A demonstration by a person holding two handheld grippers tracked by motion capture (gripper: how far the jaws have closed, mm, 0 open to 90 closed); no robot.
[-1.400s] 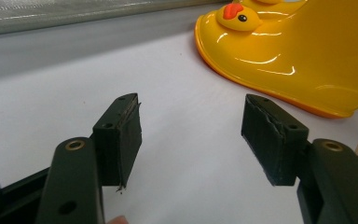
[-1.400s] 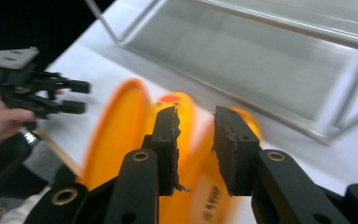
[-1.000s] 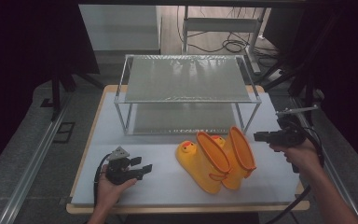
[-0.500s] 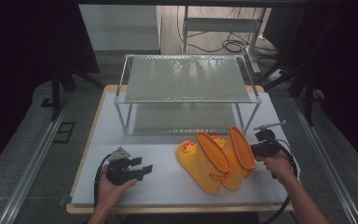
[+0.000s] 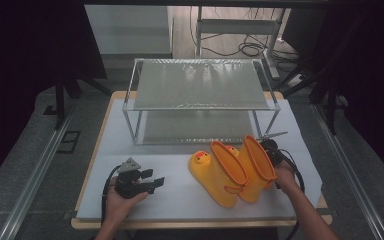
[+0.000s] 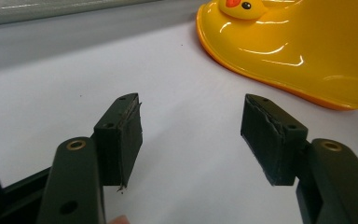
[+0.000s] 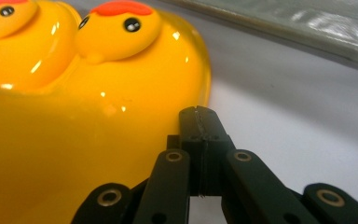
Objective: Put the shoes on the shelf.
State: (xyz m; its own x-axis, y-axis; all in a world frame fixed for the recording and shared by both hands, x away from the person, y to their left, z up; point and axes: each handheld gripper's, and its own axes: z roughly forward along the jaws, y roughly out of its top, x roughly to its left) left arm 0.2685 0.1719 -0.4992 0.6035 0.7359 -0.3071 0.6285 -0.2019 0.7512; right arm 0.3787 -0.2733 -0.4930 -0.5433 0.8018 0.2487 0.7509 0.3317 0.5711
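Note:
Two yellow duck-faced rain boots with orange rims stand side by side on the white mat, the left boot (image 5: 211, 175) and the right boot (image 5: 254, 172). My right gripper (image 5: 267, 146) rests low against the right boot's far side, pointing toward the rack. In the right gripper view its jaws (image 7: 199, 116) are shut with nothing between them, right beside the right boot (image 7: 98, 107); the other boot's duck face (image 7: 9, 18) shows behind. My left gripper (image 5: 156, 182) lies on the mat left of the boots, open and empty (image 6: 191, 135), facing the left boot (image 6: 298, 46).
A two-tier metal rack (image 5: 200, 85) with mesh shelves stands at the back of the table. The white mat (image 5: 175, 197) covers the wooden tabletop. Cables trail from both grippers toward the front edge.
My right gripper has come down and moved left from above the table's right side to beside the right boot. The left gripper and both boots have stayed put.

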